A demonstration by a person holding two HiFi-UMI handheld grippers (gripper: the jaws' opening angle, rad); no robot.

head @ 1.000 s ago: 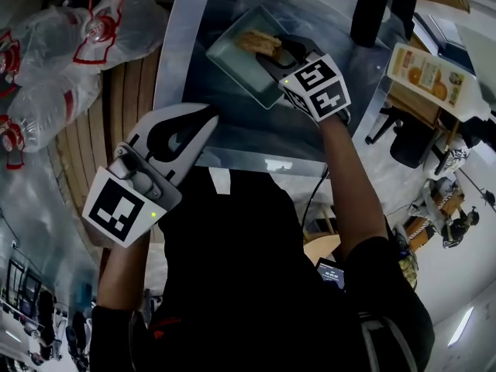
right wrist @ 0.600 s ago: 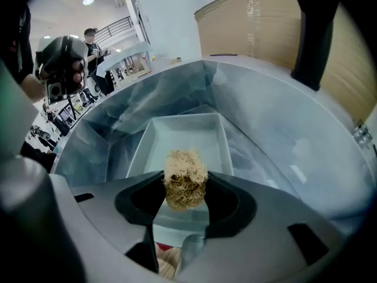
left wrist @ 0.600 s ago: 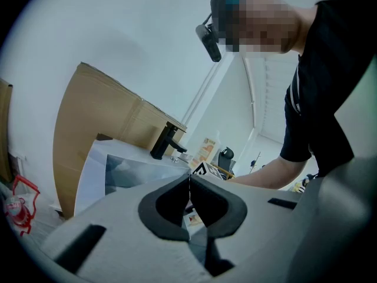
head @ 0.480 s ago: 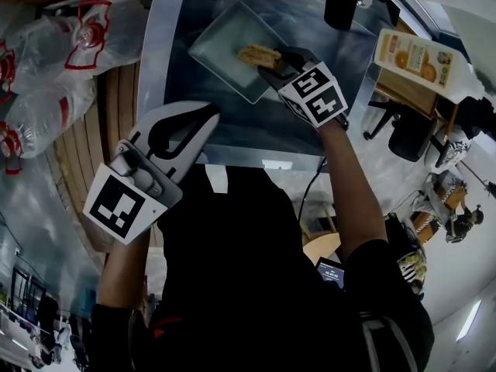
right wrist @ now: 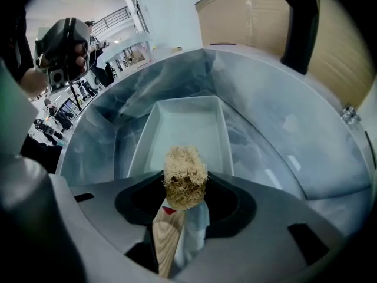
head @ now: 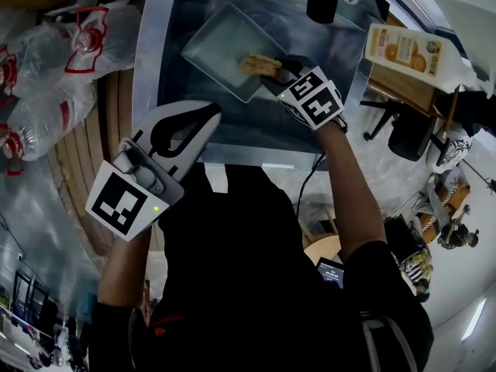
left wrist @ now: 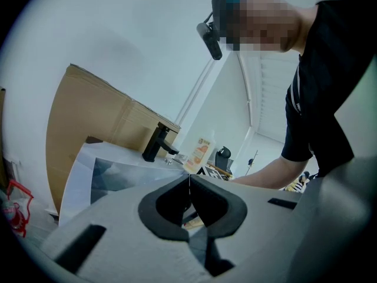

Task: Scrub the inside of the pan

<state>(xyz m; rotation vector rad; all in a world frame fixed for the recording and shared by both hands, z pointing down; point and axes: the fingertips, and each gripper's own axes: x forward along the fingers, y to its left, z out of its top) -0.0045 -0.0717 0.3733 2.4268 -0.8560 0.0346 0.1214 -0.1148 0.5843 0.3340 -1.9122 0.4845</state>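
The right gripper (right wrist: 185, 200) pinches the wooden handle of a scrubbing brush with tan fibre bristles (right wrist: 184, 178). The bristle head is at the near end of the rectangular pale metal pan (head: 217, 41), which lies inside the stainless steel sink (head: 159, 53). The left gripper (left wrist: 189, 184) has its jaws pressed together on nothing and is held at the sink's near edge, well apart from the pan.

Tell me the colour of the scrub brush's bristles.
The brush has straw-tan bristles, clearest in the right gripper view.
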